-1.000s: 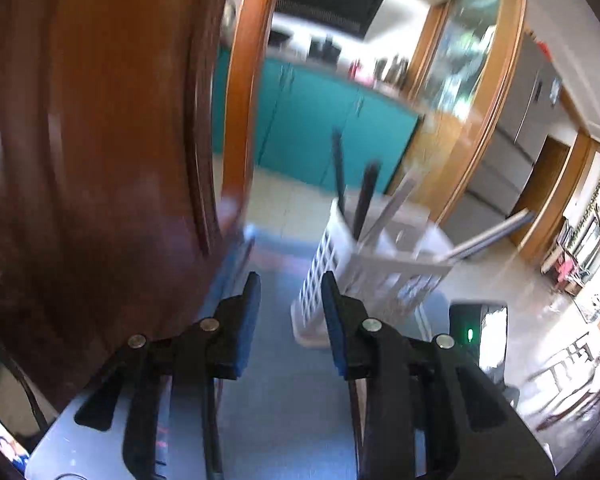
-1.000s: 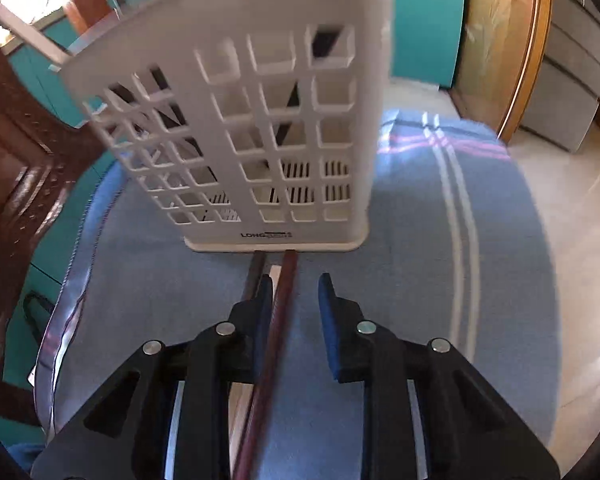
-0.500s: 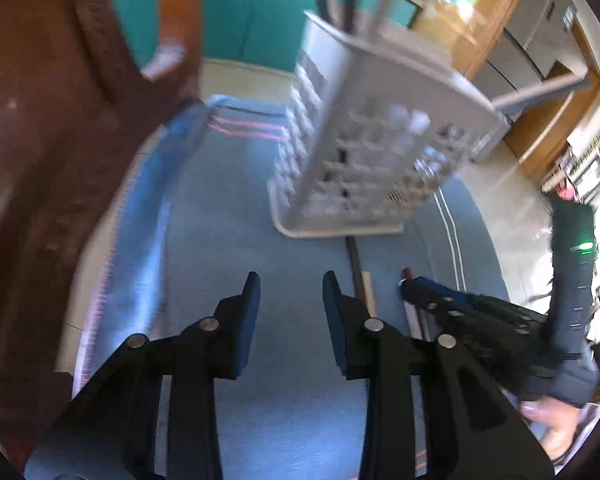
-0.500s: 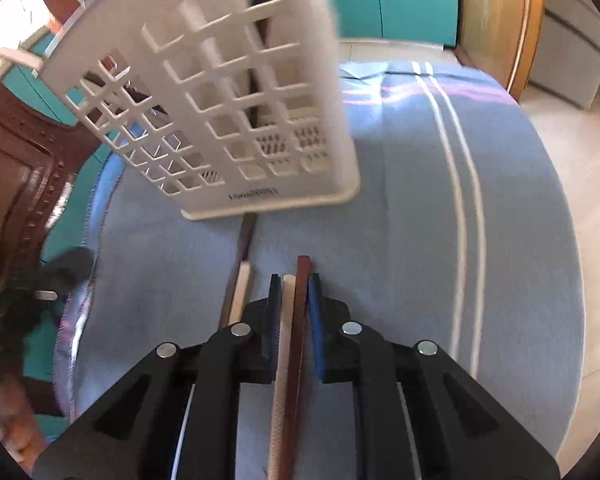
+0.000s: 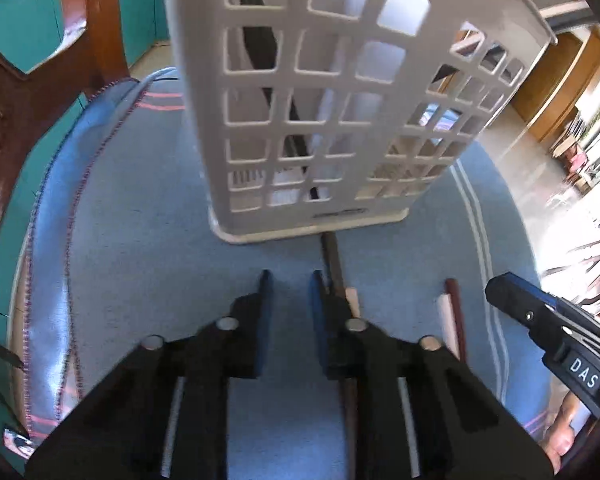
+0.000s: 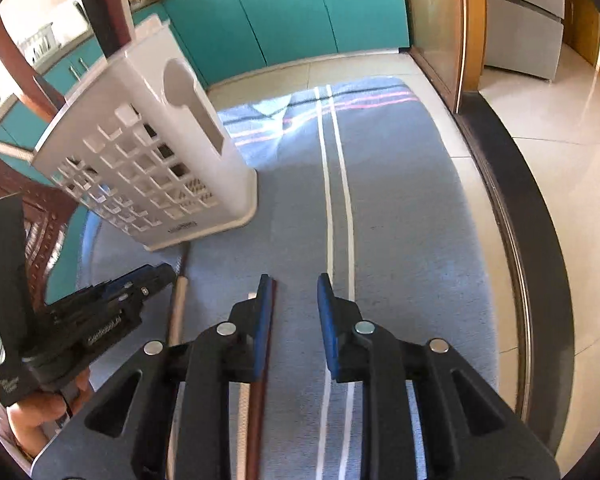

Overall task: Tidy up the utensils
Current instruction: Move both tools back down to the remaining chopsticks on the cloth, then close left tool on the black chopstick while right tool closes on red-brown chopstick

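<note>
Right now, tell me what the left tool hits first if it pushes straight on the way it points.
Most likely the blue cloth just short of the white utensil basket. Its closing jaws are empty; the dark chopstick lies just right of that line. Depth is uncertain.

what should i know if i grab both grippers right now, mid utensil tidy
Left gripper: jaws closing with nothing between them; a dark chopstick and a light chopstick lie just outside its right finger.
Right gripper: jaws opening; a dark red chopstick lies between them by the left pad, not clamped.
White basket stands on the blue cloth, with dark-handled utensils inside.
Left to do: the chopsticks on the cloth go into the basket.
</note>
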Action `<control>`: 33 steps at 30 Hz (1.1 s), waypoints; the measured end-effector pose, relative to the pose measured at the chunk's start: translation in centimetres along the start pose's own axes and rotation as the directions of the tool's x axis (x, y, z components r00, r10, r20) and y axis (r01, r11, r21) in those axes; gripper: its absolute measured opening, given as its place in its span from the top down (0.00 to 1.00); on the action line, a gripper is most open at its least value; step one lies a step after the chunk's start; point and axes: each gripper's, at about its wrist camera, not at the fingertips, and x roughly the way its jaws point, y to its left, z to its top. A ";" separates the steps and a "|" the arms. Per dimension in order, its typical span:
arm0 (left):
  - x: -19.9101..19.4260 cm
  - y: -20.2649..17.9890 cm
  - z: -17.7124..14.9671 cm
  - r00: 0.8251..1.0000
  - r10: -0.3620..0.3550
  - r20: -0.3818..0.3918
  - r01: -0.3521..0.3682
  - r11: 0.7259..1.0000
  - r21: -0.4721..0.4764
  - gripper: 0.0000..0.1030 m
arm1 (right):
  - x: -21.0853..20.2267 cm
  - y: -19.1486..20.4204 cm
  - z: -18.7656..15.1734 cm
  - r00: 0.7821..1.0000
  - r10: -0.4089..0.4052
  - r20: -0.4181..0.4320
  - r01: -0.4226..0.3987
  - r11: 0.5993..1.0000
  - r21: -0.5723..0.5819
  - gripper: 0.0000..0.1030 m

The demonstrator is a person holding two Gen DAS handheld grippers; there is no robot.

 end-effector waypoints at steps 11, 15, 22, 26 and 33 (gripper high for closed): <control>-3.4 3.5 -1.9 0.999 0.036 0.006 -0.036 0.999 0.001 0.87 | 3.0 2.7 -0.4 0.994 -0.113 -0.017 0.111 0.990 -0.087 0.77; -3.7 3.7 -0.1 0.999 -0.016 0.038 0.017 1.000 -0.013 0.72 | 3.1 2.9 -0.5 0.992 -0.121 -0.031 0.117 0.987 -0.108 0.78; -2.9 1.5 1.1 0.997 -0.060 0.053 0.060 0.998 0.003 0.69 | 2.2 2.4 -1.6 0.993 -0.108 -0.052 0.100 0.986 -0.134 0.88; -2.2 0.8 0.9 0.999 0.007 0.035 -0.008 1.000 0.028 0.71 | 1.7 1.0 -1.5 0.991 -0.124 -0.046 0.119 0.988 -0.098 0.90; -3.7 1.1 -1.1 0.996 0.093 -0.018 -0.091 0.993 0.080 0.88 | -0.5 -0.9 -0.8 0.998 -0.054 -0.028 0.053 0.998 -0.028 0.87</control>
